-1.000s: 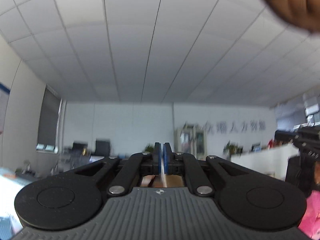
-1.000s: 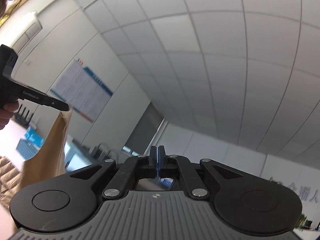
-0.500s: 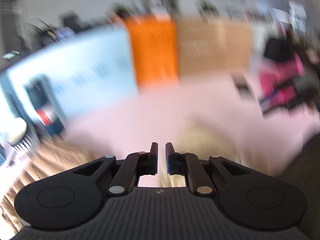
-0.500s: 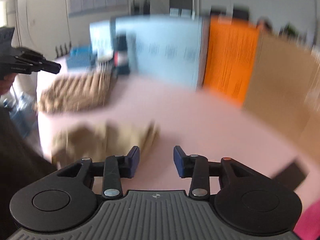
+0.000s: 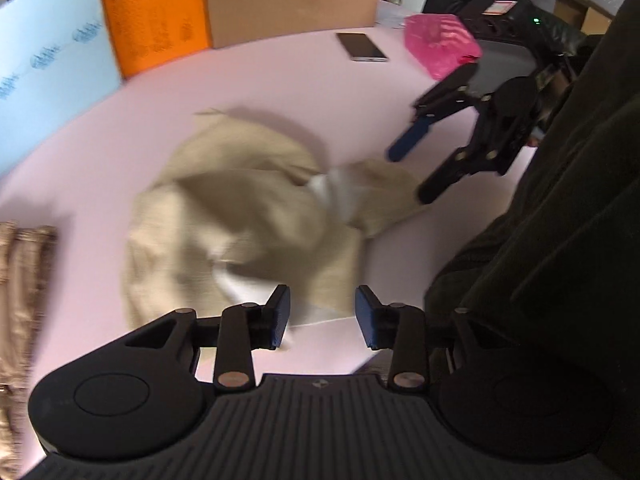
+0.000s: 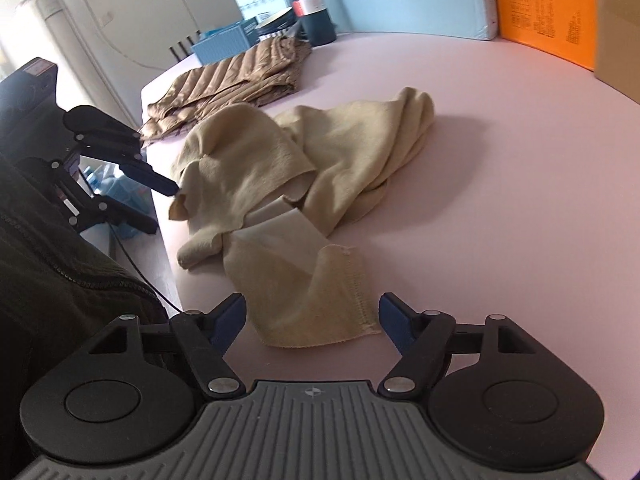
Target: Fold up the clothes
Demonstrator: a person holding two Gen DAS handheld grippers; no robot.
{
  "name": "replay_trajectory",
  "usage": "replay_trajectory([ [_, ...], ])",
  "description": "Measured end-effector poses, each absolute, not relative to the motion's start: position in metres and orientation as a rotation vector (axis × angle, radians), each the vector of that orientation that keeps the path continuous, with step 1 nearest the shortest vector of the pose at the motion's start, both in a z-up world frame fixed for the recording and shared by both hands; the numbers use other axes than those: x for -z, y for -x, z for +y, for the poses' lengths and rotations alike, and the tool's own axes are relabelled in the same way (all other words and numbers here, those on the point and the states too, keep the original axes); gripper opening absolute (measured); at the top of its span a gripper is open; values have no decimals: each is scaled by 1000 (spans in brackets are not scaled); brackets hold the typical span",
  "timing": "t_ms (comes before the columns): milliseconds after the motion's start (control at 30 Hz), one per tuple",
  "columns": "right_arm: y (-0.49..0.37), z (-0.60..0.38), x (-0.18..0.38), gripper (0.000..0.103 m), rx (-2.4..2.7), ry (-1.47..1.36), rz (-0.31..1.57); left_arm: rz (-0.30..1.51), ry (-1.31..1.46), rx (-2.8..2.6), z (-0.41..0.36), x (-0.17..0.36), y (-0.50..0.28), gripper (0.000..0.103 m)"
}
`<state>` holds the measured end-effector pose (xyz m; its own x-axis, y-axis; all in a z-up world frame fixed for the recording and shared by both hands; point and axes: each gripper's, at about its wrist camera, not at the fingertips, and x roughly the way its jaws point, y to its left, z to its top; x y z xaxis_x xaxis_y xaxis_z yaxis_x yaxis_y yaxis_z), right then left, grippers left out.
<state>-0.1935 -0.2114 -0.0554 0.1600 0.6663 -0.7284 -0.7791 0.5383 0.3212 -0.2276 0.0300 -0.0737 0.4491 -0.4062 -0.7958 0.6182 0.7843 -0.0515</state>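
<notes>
Pink tabletop (image 6: pixel 500 184), office clutter along its far edge. Beige garment (image 6: pixel 320 160) lay crumpled near the front edge, a brown quilted jacket (image 6: pixel 232 76) beyond it, well apart. Right gripper (image 6: pixel 312 320) sat low over the garment's stitched hem, fingers spread wide, gripping nothing. Left gripper (image 5: pixel 320 316) hovered at the garment's near corner, fingers likewise spread (view blurred; contact uncertain). Pink bag (image 5: pixel 440 44) and a phone (image 5: pixel 362 47) lay past the garment. Judgement: folding not yet begun; cloth wants spreading flat first. Best to pinch one single layer at hem and corner, lift together, avoid bunched folds.
</notes>
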Motion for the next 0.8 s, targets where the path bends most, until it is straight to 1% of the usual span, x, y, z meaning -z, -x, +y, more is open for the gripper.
replay_trajectory([
  [67,195,-210,59,72,-1043,154,949,922,-232,647,22,83,229,36],
  [133,197,-208,62,74,-1049,168,941,927,-209,628,15,91,227,46],
  [167,198,-208,64,74,-1052,175,936,929,-211,602,11,96,224,55],
  [200,199,-207,65,74,-1052,177,934,927,-220,584,8,101,223,60],
  [267,199,-205,67,75,-1045,173,926,922,-241,550,1,109,221,60],
  [333,197,-205,69,75,-1037,147,919,894,-277,530,-5,111,224,55],
  [367,197,-205,70,69,-1032,135,915,869,-282,522,-6,111,225,35],
  [400,195,-205,71,59,-1033,116,914,849,-281,505,-5,109,226,4],
  [433,194,-204,72,19,-1029,104,915,835,-276,479,-2,106,226,3],
  [467,193,-204,72,5,-1015,102,917,815,-271,458,2,102,226,3],
  [533,196,-204,63,5,-1001,121,867,741,-291,410,7,88,231,2],
  [600,203,-206,41,5,-985,140,774,643,-275,355,16,62,235,2],
  [800,224,-209,-56,5,-900,233,373,311,-185,150,44,-27,238,2],
])
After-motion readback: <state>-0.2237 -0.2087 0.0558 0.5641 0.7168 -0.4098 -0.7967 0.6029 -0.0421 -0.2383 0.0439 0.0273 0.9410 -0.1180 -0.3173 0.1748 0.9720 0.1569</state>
